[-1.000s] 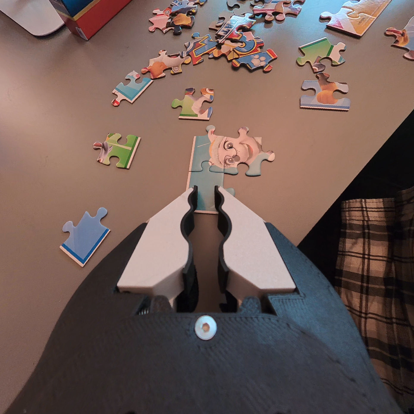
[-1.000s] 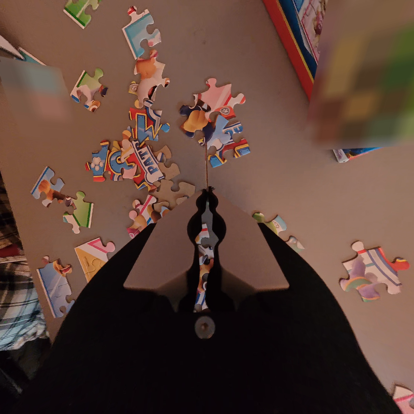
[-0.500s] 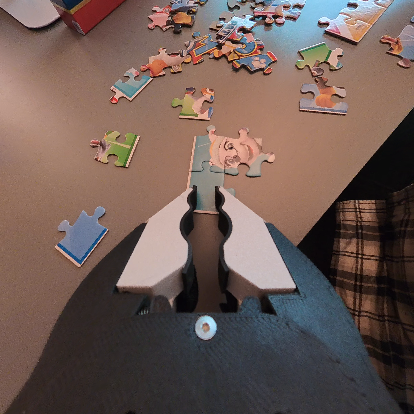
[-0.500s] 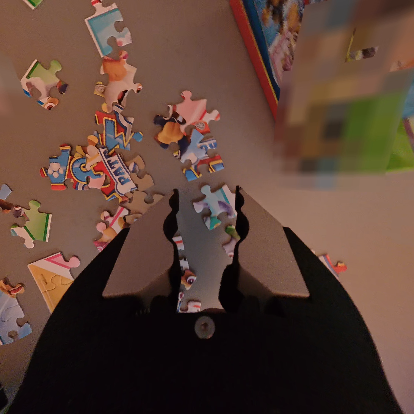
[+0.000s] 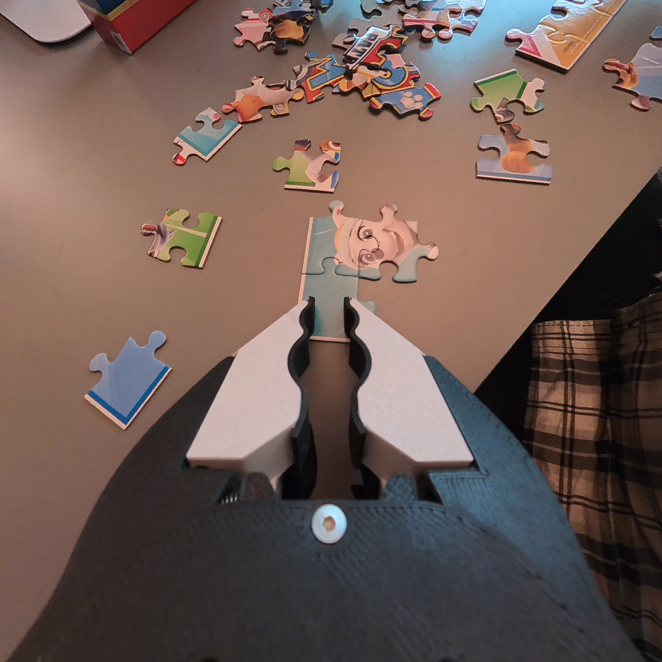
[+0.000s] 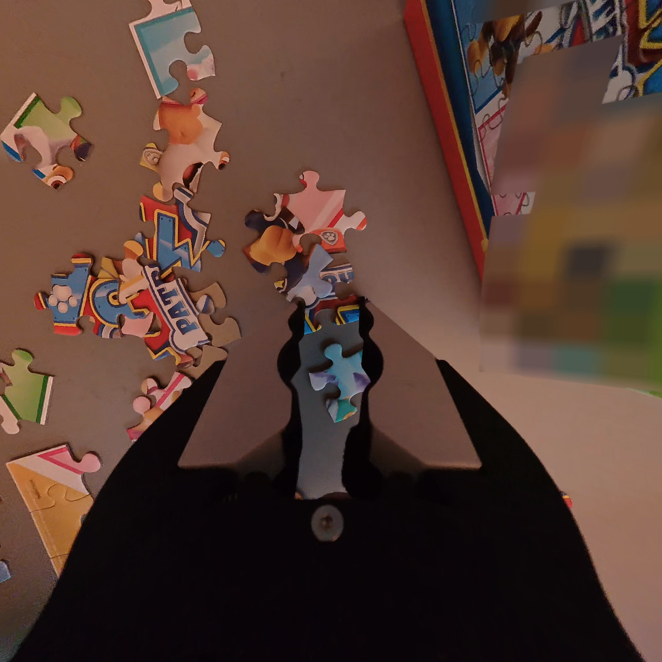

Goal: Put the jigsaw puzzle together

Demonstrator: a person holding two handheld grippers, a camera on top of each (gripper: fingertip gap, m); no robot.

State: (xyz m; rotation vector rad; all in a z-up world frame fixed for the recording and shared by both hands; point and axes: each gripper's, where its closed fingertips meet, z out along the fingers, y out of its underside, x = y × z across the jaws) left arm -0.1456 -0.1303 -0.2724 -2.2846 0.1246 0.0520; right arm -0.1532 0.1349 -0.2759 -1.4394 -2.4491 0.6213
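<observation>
A joined cluster (image 5: pixel 344 250) of teal pieces and a white pup-face piece lies on the grey table (image 5: pixel 71 179). My left gripper (image 5: pixel 329 304) is open by a narrow gap and empty, its tips over the cluster's near teal piece. My right gripper (image 6: pixel 331 304) is open and empty above the table. A teal-and-purple loose piece (image 6: pixel 340 383) lies on the table between its fingers. Its tips reach a small heap of pup and red-blue pieces (image 6: pixel 304 243). A pile of logo pieces (image 6: pixel 143 293) lies to the left and also shows in the left wrist view (image 5: pixel 376 71).
Loose pieces lie around: a blue one (image 5: pixel 127 379), a green one (image 5: pixel 186 238), a green-white one (image 5: pixel 311 168). A yellow joined strip (image 5: pixel 566 32) lies far right. The red-edged puzzle box (image 6: pixel 451 143) stands to the right. The table edge and plaid cloth (image 5: pixel 591 430) are at right. Tip to tip, the grippers are about 25 cm apart.
My right gripper was shut on a piece, opened and let it go, then moved forward so that the teal-and-purple piece lies between its fingers. The left gripper has barely moved.
</observation>
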